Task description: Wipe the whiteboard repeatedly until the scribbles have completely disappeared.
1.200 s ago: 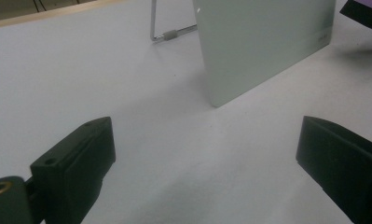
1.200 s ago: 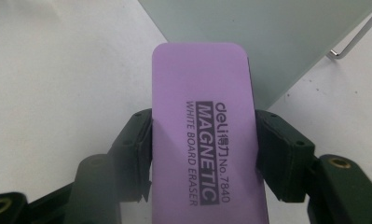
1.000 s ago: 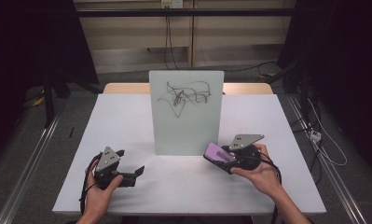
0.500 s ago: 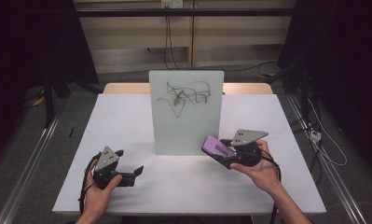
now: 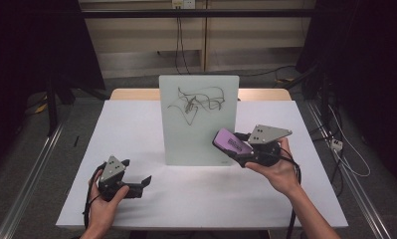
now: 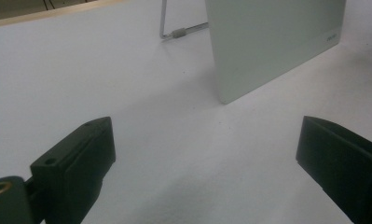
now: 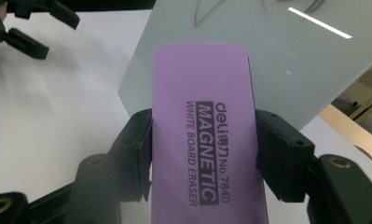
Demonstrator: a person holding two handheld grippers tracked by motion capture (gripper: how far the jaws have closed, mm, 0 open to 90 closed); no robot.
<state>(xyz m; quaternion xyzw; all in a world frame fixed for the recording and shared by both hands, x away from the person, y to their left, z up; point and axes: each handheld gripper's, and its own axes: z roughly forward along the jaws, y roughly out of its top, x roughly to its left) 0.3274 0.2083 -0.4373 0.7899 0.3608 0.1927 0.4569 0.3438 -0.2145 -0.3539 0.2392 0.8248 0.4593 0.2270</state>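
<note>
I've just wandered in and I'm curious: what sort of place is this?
Probably a lab or recording studio: a white table ringed by dark curtains, cables on the floor, a scribbled small upright whiteboard, and a purple whiteboard eraser in the right tool.

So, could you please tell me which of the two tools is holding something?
The right tool: its jaws are clamped on the purple whiteboard eraser, near the whiteboard. The left tool is open and holds nothing.

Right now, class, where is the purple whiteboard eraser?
In the high view the purple eraser sits clamped in the right gripper, raised before the lower right part of the standing whiteboard.
</note>
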